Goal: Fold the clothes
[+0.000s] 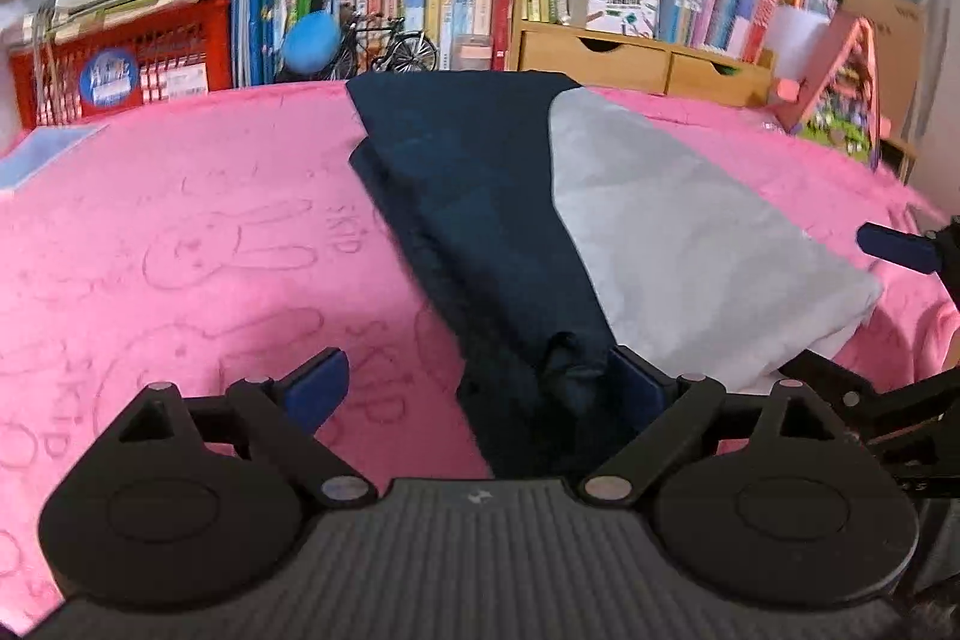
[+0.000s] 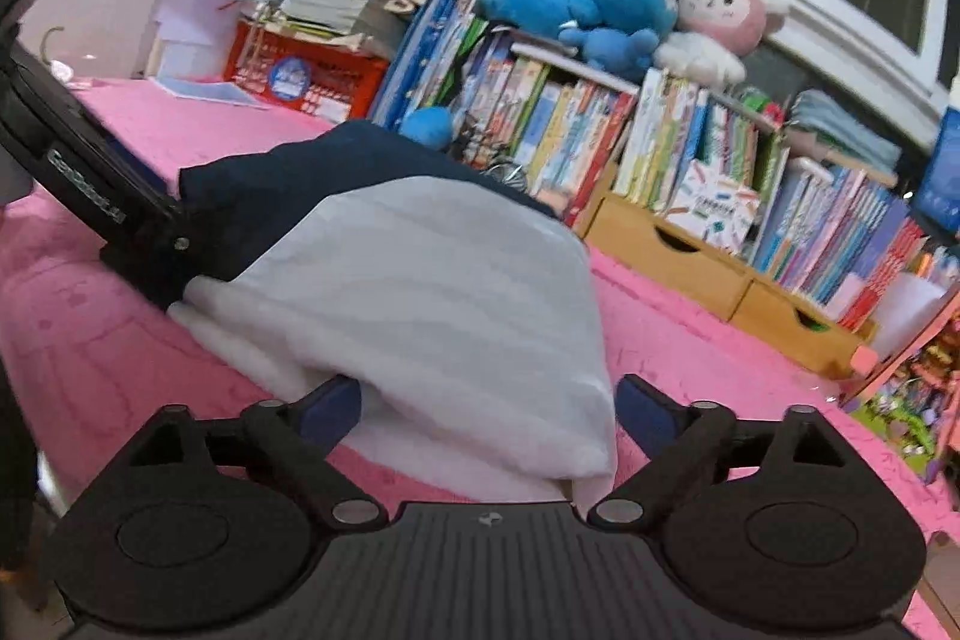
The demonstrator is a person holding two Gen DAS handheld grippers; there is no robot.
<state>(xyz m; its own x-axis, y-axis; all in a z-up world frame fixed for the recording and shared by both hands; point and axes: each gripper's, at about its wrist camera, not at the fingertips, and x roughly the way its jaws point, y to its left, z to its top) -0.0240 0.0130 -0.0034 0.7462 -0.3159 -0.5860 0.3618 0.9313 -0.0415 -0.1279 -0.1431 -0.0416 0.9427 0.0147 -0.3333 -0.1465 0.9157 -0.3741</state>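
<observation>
Your 2 grippers gape empty: navy garment (image 1: 480, 220) runs lengthwise ahead of left gripper (image 1: 480, 382), white one (image 2: 444, 292) ahead of right gripper (image 2: 489, 403).

Left gripper (image 1: 477, 388): matte black body, ribbed grey top plate bearing a small pale logo, 2 round black side discs, angular black link arms with silver pivot pins, blue finger pads (image 1: 318, 388). Right gripper (image 2: 489, 403): identical build; blue pads (image 2: 645, 409). White lettering, unreadable, marks the left gripper's black housing in the right wrist view.
</observation>
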